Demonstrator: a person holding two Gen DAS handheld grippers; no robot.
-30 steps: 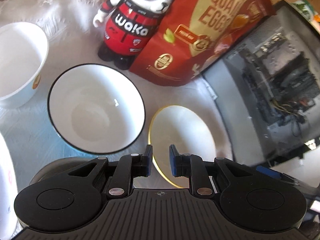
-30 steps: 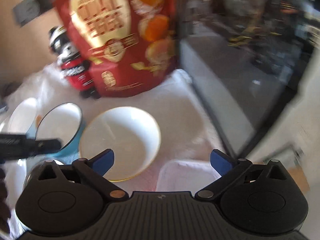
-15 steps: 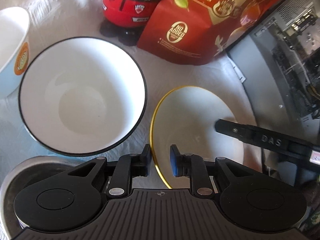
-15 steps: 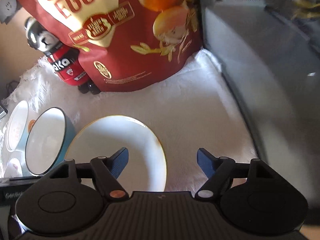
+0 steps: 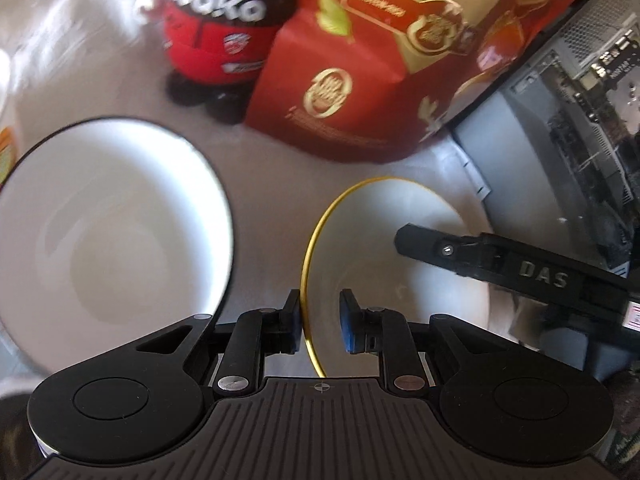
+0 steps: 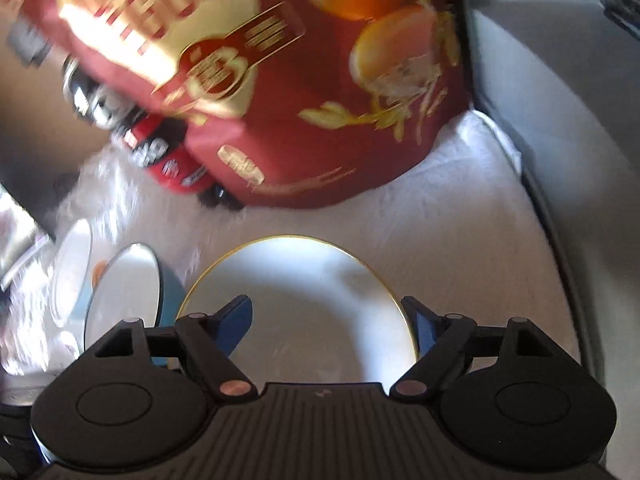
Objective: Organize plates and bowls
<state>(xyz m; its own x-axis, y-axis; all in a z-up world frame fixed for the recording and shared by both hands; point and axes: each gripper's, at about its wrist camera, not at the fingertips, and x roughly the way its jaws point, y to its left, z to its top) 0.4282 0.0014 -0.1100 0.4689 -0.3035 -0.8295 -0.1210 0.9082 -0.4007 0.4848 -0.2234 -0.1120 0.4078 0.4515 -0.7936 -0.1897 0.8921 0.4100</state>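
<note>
Left gripper (image 5: 319, 322): narrow gap, straddling near rim of gold-rimmed bowl (image 5: 400, 240) on white cloth (image 5: 272, 200), pads not visibly pinching. Right gripper (image 6: 332, 326): wide, jaws opening, over same bowl, nothing held. We judge: close squarely on rim, lift level. Black-rimmed bowl (image 5: 112, 224) just beside; egg pouch (image 5: 380, 80), Waka figure (image 5: 220, 32) behind crowd the lift.

Glossy gold-rimmed bowl (image 5: 400, 240), fuzzy white cloth (image 6: 460, 216), shiny foil bag (image 5: 400, 60)

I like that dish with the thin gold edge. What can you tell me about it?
The gold-rimmed dish is white, shallow, glossy like ceramic, and empty. It lies on the white cloth before the red bag, beside a black-rimmed bowl. The left gripper straddles its rim; the opening right gripper spans it.
</note>
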